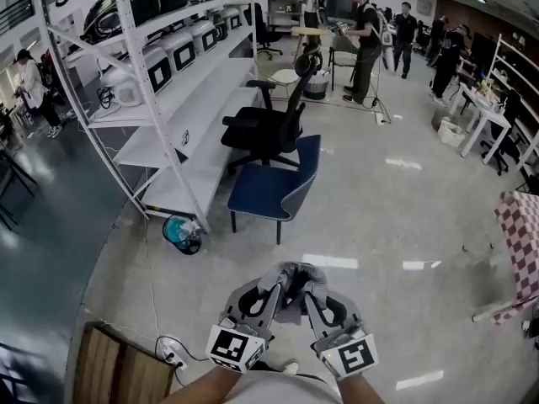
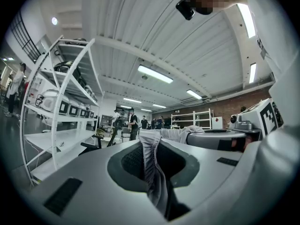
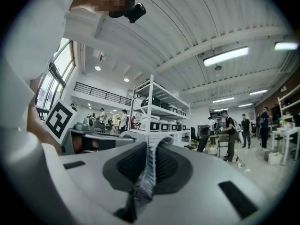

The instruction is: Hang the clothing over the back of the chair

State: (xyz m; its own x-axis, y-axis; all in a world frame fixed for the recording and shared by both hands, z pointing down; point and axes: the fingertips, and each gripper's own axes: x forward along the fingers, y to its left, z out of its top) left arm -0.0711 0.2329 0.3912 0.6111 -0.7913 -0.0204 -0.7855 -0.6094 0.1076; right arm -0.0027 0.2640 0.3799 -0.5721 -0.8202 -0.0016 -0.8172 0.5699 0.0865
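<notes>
Between the two claws hangs a grey garment (image 1: 293, 276), pinched tight by the left claw (image 1: 271, 291) and the right claw (image 1: 315, 295); it looks light, soft and limp, so it is probably best held at spaced edges; a blue chair (image 1: 278, 183) stands well ahead of them

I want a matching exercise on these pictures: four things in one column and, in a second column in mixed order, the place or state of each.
1. grey clothing
2. blue chair
3. black office chair
4. checked cloth

a. at the head view's right edge
b. clamped by left gripper and right gripper
c. nearest seat ahead, bare
d. behind the blue chair, by the white shelves

Pairs: 1-b, 2-c, 3-d, 4-a
</notes>
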